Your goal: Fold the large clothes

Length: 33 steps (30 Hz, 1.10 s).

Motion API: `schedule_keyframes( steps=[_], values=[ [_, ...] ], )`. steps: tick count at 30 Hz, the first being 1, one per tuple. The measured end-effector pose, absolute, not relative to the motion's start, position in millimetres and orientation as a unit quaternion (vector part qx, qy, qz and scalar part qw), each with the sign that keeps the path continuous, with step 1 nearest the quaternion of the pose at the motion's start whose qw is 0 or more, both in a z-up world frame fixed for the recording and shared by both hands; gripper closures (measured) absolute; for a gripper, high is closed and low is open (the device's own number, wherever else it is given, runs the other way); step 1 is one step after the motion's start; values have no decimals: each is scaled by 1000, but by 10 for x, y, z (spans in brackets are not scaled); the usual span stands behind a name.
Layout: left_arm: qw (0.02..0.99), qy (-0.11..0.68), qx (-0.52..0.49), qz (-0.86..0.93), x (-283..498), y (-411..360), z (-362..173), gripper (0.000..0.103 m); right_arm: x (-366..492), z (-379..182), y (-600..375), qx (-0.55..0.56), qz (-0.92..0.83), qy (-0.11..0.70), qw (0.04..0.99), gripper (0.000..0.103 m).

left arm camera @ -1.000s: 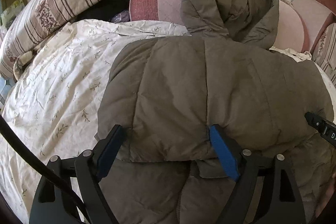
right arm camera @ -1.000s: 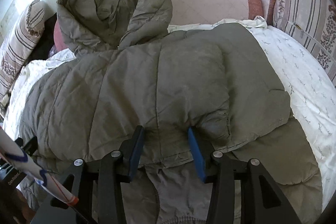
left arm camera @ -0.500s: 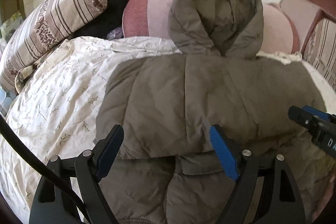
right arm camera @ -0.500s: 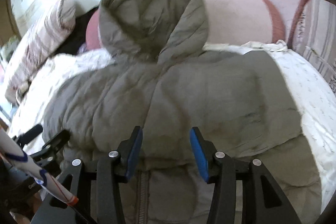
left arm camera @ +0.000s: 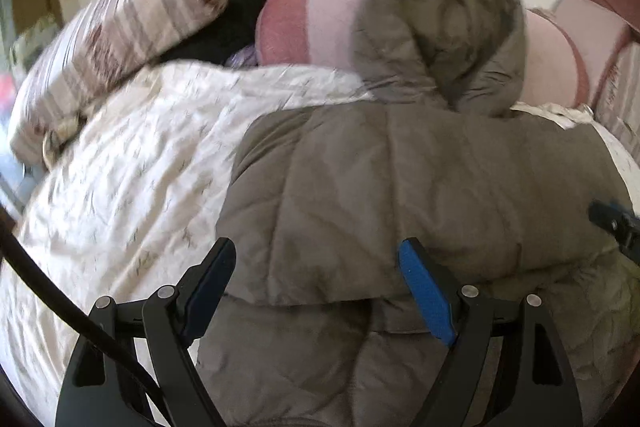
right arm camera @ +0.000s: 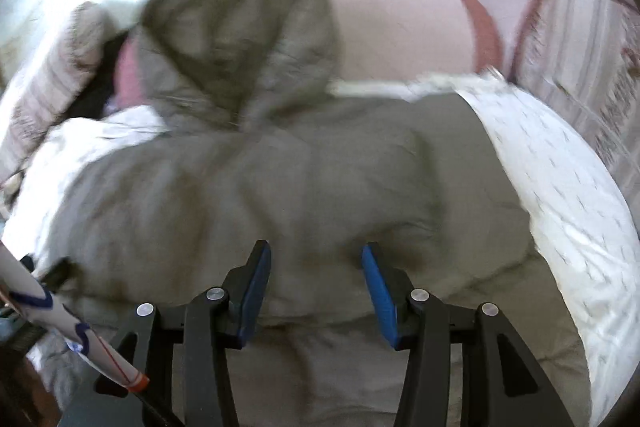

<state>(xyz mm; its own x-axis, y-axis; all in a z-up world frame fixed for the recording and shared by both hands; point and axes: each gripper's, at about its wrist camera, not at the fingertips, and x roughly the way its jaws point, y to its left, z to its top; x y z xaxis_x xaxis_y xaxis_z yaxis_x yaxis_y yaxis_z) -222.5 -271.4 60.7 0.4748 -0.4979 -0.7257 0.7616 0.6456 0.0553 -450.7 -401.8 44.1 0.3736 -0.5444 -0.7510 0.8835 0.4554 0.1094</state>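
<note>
Olive hooded jacket [left arm camera: 400, 195] at frame centre on bedsheet [left arm camera: 120, 167]. Left gripper [left arm camera: 316, 279] jaws wide, gripping nothing; right gripper [right arm camera: 316, 279] half-open, also gripping nothing.

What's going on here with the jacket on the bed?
A person is folding an olive hooded puffer jacket on a floral bedspread with a gripper in each hand. The jacket lies back up, its hood resting against a pink bolster. A folded edge runs across just ahead of the left gripper and the right gripper. Both are open, hovering at that edge with nothing pinched between the fingers.
</note>
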Motion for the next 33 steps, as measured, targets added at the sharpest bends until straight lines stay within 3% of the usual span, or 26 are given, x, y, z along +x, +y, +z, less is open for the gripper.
schedule_keyframes(
  steps=[4,14,19,28,33],
  values=[
    [819,400,180,-370,-2110,-2726,482,20,-4549,327,-4085,289,-433,338,784,51],
    [829,371,180,-377,-2349,-2545,805,20,-4711,599,-3870,300,-412,329,795,50],
    [834,351,184,-385,-2505,-2344,976,20,-5252,761,-3761,280,-434,323,793,48],
    [813,418,133,-382,-2402,-1145,1051,20,-7067,591,-3465,359,-479,283,750,47],
    [798,482,90,-351,-2396,-79,720,20,-7858,313,-3109,438,-469,252,724,42]
  ],
)
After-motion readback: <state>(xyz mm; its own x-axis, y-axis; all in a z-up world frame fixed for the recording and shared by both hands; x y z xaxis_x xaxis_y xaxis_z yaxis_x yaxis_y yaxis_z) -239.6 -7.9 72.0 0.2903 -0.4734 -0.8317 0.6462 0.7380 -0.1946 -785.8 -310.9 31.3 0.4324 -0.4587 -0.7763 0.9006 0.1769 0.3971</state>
